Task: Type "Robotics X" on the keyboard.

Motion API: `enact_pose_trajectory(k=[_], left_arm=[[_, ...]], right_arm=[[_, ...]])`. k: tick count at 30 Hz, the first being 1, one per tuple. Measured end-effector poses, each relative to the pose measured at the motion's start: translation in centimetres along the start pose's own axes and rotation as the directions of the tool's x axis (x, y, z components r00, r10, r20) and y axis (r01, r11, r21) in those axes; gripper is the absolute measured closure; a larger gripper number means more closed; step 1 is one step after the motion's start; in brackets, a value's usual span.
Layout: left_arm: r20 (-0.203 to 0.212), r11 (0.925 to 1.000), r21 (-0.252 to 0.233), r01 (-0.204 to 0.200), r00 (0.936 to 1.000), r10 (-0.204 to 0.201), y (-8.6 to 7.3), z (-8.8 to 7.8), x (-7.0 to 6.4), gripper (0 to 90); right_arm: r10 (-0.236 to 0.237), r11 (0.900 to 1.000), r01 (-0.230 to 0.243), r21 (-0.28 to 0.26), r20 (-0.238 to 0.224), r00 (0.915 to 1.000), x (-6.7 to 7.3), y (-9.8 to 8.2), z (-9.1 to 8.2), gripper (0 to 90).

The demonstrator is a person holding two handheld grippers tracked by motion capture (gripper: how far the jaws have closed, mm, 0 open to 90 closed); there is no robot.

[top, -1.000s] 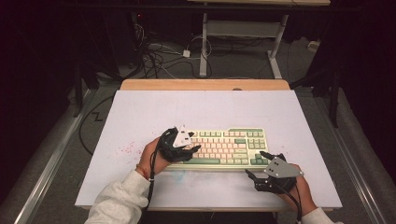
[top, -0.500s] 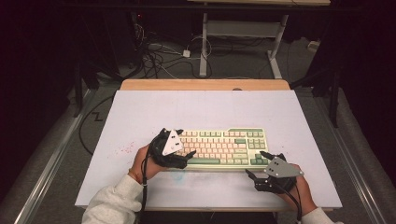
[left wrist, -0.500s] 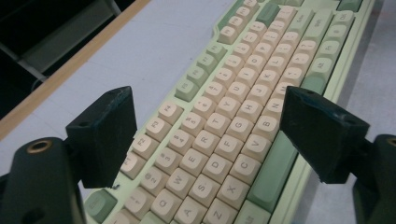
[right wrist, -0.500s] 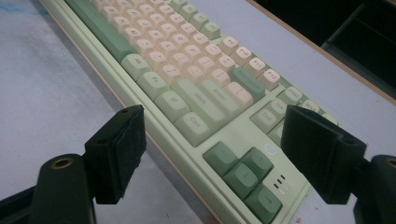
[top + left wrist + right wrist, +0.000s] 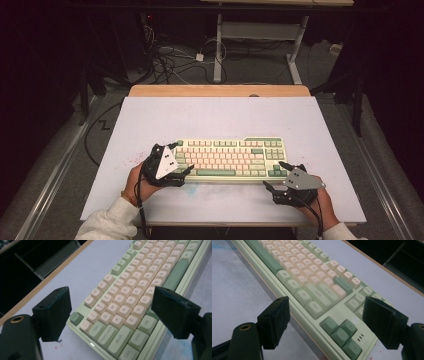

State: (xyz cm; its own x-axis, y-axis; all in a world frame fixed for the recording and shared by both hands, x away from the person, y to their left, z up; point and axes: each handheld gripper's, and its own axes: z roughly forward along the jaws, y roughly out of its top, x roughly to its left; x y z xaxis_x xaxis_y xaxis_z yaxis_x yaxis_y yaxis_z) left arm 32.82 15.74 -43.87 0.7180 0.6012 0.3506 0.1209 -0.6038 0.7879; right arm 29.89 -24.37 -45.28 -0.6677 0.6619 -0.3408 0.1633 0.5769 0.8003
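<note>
Two grippers bracket the keyboard (image 5: 231, 160), long axis parallel to the table's (image 5: 210, 120) near edge: your left gripper (image 5: 181, 161), jaws just opened wide and empty, straddles its left end; right gripper (image 5: 277, 175), open and empty, sits off its right near corner.

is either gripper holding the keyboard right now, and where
No. The left gripper has just opened around the keyboard's left end; the right gripper stands open at its right end.

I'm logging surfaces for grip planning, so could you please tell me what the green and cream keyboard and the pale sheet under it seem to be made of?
The green and cream keyboard looks like moulded plastic with a matte finish: rounded keycaps, soft dull sheen, printed legends. The pale sheet looks like matte paper or thin board, faintly stained, lying over a wooden tabletop whose tan edge shows; which of the two is unclear.
</note>
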Motion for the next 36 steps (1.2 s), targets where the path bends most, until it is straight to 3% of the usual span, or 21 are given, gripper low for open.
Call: enact_pose_trajectory(k=[4,12,16,21,27,29,36], left_arm=[[-0.021,1.0000,0.000,0.009,0.9997,-0.009,-0.8,-0.6,0.0,15.7],[-0.025,0.9992,0.029,0.026,0.9994,-0.025,-2.5,-1.3,-0.2,15.7],[-0.024,0.9985,0.043,0.033,0.9992,-0.032,-3.2,-1.6,-0.4,15.7],[-0.012,0.9966,0.065,0.049,0.9987,-0.049,-4.0,-1.9,-0.7,15.7],[-0.008,0.9950,0.080,0.060,0.9982,-0.060,-4.5,-2.0,-0.9,15.7],[-0.007,0.9947,0.086,0.057,0.9984,-0.057,-4.6,-2.0,-1.0,15.7],[-0.009,0.9942,0.080,0.072,0.9974,-0.072,-4.5,-2.0,-0.9,15.7]], right_arm=[[0.005,1.000,-0.005,-0.002,-0.001,1.0000,-0.1,0.0,0.0,23.8],[0.015,1.000,-0.015,-0.005,-0.010,0.9998,-0.2,0.1,0.0,29.7],[0.028,1.000,-0.028,-0.012,-0.024,0.9993,-0.4,0.2,0.0,41.7],[0.038,0.999,-0.038,0.010,-0.057,0.9976,-0.6,0.6,0.3,67.2],[0.059,0.998,-0.056,0.027,-0.092,0.9940,-0.9,1.5,0.9,86.2],[0.063,0.998,-0.059,0.034,-0.103,0.9927,-0.9,1.9,1.3,90.0],[0.054,0.998,-0.048,0.049,-0.123,0.9909,-1.1,3.4,3.0,90.0]])
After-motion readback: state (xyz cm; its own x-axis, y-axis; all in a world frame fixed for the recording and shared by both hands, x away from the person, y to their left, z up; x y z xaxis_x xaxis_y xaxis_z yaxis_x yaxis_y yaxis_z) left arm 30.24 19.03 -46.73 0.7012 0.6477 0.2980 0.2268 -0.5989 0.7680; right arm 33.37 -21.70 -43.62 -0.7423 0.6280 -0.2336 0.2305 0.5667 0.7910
